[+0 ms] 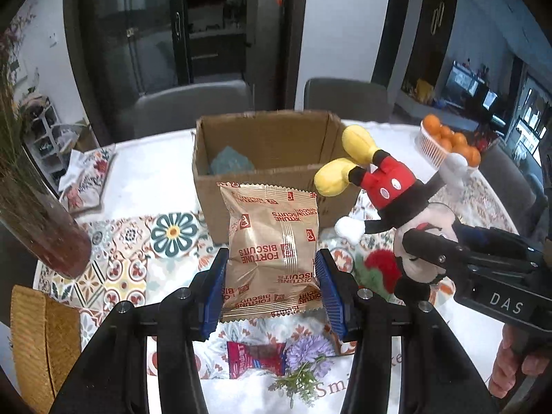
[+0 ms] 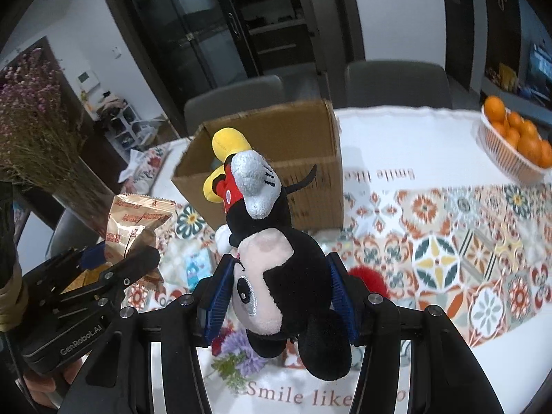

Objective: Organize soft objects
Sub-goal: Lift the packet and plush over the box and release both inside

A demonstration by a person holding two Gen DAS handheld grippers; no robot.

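Gold biscuit pack [image 1: 272, 252] is clamped in the left claw [image 1: 272, 289], plush [image 2: 272, 262] in the right claw [image 2: 279, 296], both held above the tabletop [image 2: 414, 158] before the box [image 1: 269, 158]; next, probably carry each over the rim and let go

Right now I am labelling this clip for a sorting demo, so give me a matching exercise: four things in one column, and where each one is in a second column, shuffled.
Things:
1. biscuit packet
2. mouse toy
3. oranges
4. teal cloth

Places:
A. inside the cardboard box
B. in the white basket
C. held in the left tool
D. held head-first in the right tool

Pairs: 1-C, 2-D, 3-B, 4-A
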